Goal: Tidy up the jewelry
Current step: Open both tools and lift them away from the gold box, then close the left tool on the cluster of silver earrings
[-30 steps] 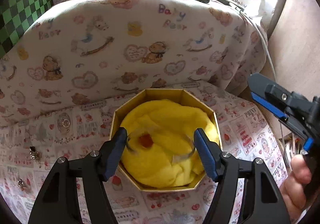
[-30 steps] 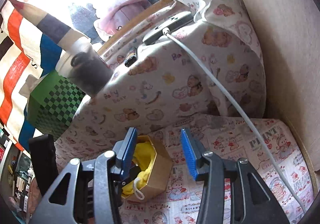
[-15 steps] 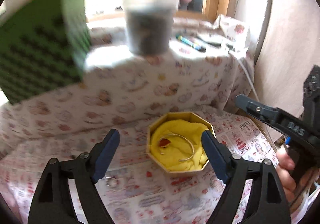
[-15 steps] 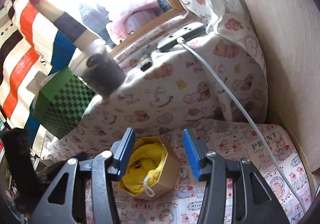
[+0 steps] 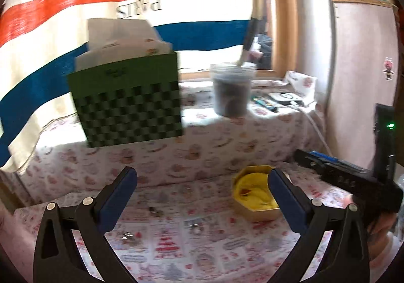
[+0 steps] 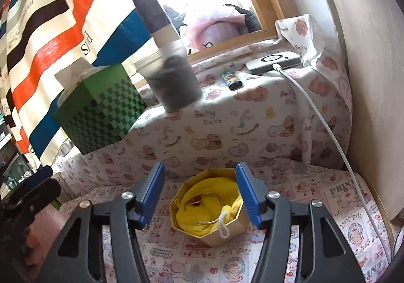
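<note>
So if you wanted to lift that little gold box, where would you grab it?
Probably by two opposite flat walls of the gold box, coming down from above with the right gripper, whose opening jaws are empty. The eight-sided shape offers parallel faces; the yellow cloth and bangle fill its open top.

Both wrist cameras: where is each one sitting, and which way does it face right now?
Left wrist: sits behind the left gripper, jaws opening and empty, facing the green checkered box and striped curtain; right gripper at right.
Right wrist: sits behind the right gripper, jaws opening and empty, looking down on the gold box.
Shared: gold box, checkered box, jar.
</note>
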### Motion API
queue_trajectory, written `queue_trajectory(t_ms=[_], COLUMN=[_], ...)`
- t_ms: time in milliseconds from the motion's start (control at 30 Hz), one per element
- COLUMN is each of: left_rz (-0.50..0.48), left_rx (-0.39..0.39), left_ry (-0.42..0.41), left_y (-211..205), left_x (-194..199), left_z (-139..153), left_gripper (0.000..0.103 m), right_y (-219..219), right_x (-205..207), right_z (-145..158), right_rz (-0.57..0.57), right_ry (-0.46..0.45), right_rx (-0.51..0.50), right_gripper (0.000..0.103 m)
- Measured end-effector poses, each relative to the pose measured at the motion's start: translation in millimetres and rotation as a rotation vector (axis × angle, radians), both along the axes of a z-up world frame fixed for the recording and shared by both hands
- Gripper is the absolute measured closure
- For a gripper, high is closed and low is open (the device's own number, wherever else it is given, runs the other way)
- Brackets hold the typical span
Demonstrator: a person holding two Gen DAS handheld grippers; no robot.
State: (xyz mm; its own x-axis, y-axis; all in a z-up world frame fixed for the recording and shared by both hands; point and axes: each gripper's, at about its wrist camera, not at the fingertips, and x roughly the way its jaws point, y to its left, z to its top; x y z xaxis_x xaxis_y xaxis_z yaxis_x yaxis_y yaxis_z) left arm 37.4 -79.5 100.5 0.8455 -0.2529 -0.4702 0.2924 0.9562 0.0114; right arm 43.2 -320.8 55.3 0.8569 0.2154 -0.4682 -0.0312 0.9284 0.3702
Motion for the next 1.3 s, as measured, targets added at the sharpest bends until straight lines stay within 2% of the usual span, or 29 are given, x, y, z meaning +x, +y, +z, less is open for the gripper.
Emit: queue_trajectory(t_ms=[200, 400, 533, 633, 700, 767, 900, 967, 1033, 1133, 1200, 1233, 1300], left_rz=[0.071, 0.132, 0.206, 0.235, 0.245, 0.258, 0.302, 0.309, 0.309, 0.33, 0.342, 0.349, 0.353], left_rx=[0.021, -0.003, 0.024, 0.007, 0.009, 0.01, -0.006, -0.017, -0.037, -0.055, -0.067, -0.062, -0.05], left_ry=[0.036, 0.107, 0.219, 0.311, 0.344, 0.378, 0.439, 0.474, 0.503, 0.55, 0.586, 0.59, 0.566], left_y=[26, 53, 65, 75, 81, 86, 98, 103, 107, 112, 115, 115, 115], left_x=[6, 16, 40, 54, 59, 63, 73, 76, 79, 84, 88, 89, 88], left_z=[-17, -41, -64, -79, -88, -96, -112, -118, -124, -135, -144, -147, -146], left_gripper=[0.0, 0.0, 0.001, 0.002, 0.008, 0.021, 0.029, 0.039, 0.043, 0.046, 0.057, 0.061, 0.061], right_y=[9, 21, 24, 25, 27, 30, 35, 36, 37, 36, 36, 37, 38], right_x=[3, 4, 7, 8, 7, 7, 7, 8, 9, 11, 12, 13, 12], right_z=[-4, -9, -12, -15, -14, -14, -14, -16, -18, -20, -21, -21, -22], right_rz=[0.007, 0.014, 0.01, 0.016, 0.015, 0.021, 0.03, 0.025, 0.02, 0.011, 0.008, 0.008, 0.007], right_ry=[0.018, 0.028, 0.039, 0.056, 0.058, 0.057, 0.056, 0.061, 0.07, 0.084, 0.091, 0.093, 0.094], right_rx=[-0.042, -0.1, -0.124, -0.12, -0.131, -0.141, -0.16, -0.172, -0.179, -0.184, -0.187, -0.189, -0.197], right_gripper=[0.045, 0.042, 0.042, 0.041, 0.041, 0.04, 0.038, 0.038, 0.038, 0.038, 0.037, 0.037, 0.037])
